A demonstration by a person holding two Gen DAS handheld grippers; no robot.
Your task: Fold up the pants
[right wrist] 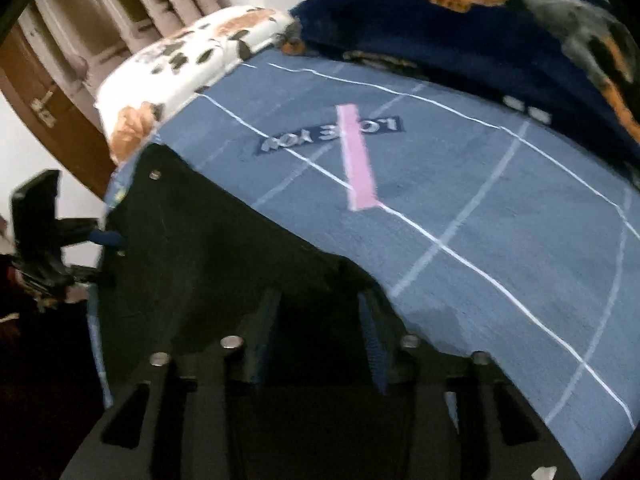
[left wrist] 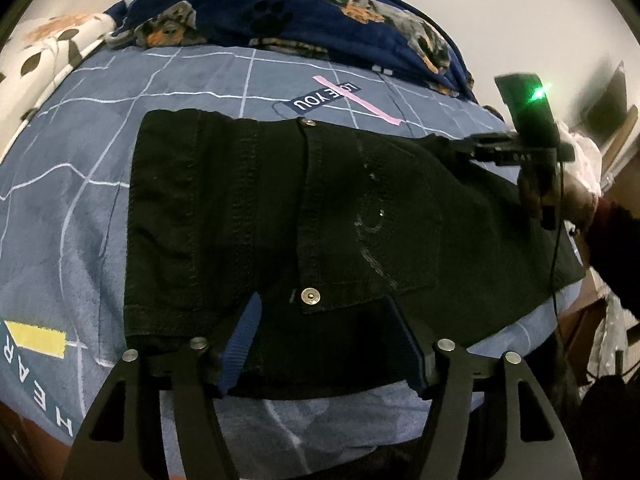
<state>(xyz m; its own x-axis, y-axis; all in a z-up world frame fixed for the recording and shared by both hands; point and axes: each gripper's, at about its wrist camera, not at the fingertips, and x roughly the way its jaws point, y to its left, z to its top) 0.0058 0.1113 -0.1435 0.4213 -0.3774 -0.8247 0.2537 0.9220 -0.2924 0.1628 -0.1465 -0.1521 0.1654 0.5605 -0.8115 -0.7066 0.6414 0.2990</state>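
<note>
Bed (left wrist: pixel 80 200): covered by a blue sheet with white grid lines, a pink stripe and a "LOVE YOU" label (left wrist: pixel 326 98); pale wall behind.

Item 1, nearest, left wrist view: left gripper (left wrist: pixel 320 336), blue ribbed fingers (left wrist: pixel 244 344) spread wide, jaws open, their tips over the near edge of the pants and closed on nothing.

Item 2: black pants (left wrist: pixel 280 216), lying flat across the middle of the bed, already folded over on themselves, waistband end toward the left of this view, a back pocket with pale stitching uppermost, metal rivets at the pocket corners. The cloth reaches to the right edge of the bed.

Item 3, right wrist view: right gripper (right wrist: pixel 320 332), fingers apart with black cloth between and under them; blur and darkness prevent telling whether the jaws pinch the fabric. Seen from the left wrist, the same tool (left wrist: pixel 520 148) sits at the far right end of the pants, a green light on its body, held by a hand (left wrist: pixel 576 200).

Item 4, farther: white pillow (right wrist: pixel 188 68) with orange and dark spots, at the head corner.

Item 5, farthest: navy blanket (left wrist: pixel 320 12) printed with dogs and paw marks, bunched along the back of the bed.

Item 6: brown door (right wrist: pixel 44 112), beyond the pillow.
</note>
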